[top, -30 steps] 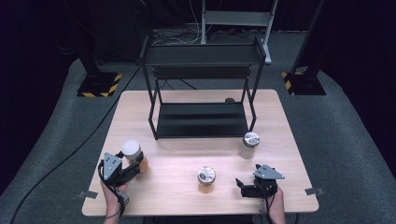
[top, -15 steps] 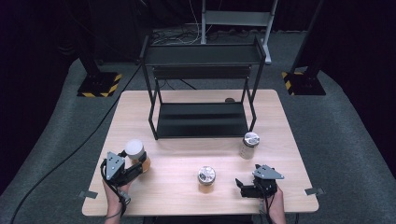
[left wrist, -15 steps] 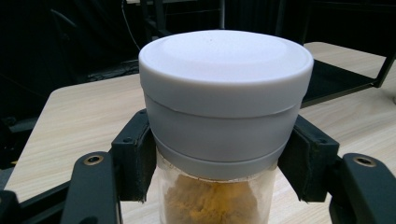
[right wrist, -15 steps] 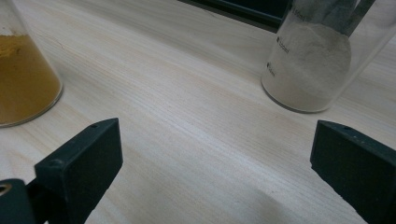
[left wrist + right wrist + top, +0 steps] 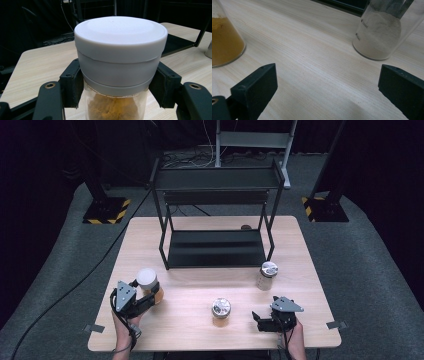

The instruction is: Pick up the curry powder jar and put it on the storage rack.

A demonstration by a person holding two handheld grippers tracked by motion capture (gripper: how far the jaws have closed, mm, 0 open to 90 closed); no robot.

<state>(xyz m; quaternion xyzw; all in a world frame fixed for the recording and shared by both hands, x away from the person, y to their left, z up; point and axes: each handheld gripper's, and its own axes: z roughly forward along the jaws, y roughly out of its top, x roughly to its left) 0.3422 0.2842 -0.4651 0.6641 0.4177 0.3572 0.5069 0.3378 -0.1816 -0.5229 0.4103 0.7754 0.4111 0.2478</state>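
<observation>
Jar (image 5: 120, 75): clear glass, wide white screw lid on, orange-yellow powder inside. Upright, clamped at the lid's lower rim between two black jaws. Position: near the tabletop's (image 5: 200, 325) front-left corner.

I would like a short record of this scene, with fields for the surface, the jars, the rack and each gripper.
surface: light wooden table
held jar: white-lidded jar with orange-brown powder, clamped below its lid
left gripper: shut on the white-lidded jar, near the table's left front
right gripper: jaws wide apart, nothing between them, low over the table at the right front
middle jar: metal-lidded jar with yellow-orange powder, standing free
right jar: jar of white powder, metal lid, upright near the rack's right front leg
rack: black two-tier shelf, both tiers bare
</observation>
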